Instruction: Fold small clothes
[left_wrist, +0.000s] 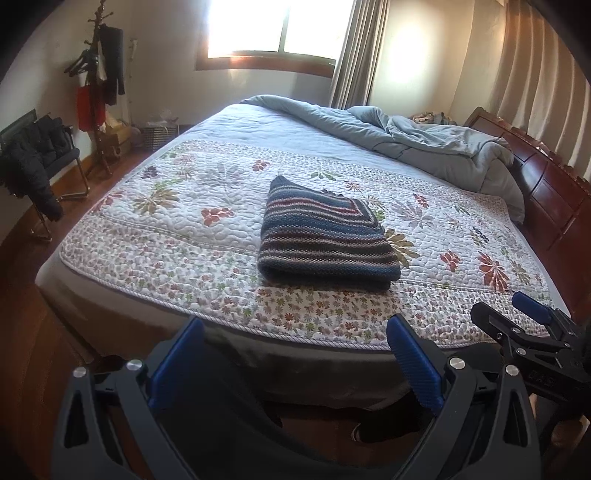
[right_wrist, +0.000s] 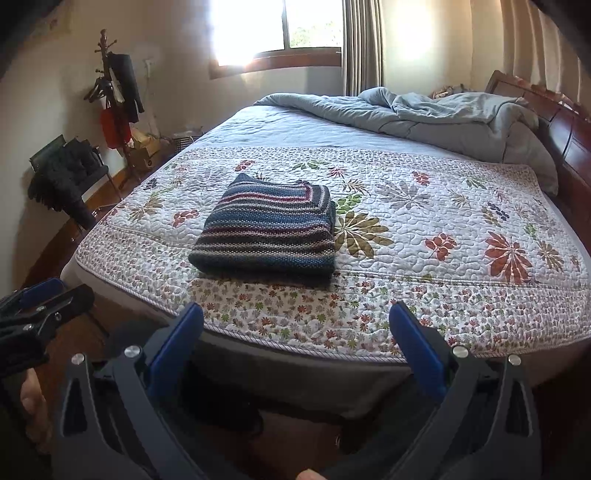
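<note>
While both tools wide apart, folded striped knit on quilt.

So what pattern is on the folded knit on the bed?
Blue, dark red and grey stripes on the folded knit; right wrist view.

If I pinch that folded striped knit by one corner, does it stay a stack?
Probably not: the striped knit is soft, layered fabric, so one corner would likely lift only the top layers and unfold. Its chunky weave should grip the pads well. On the quilt it would likely bunch, not slide.
</note>
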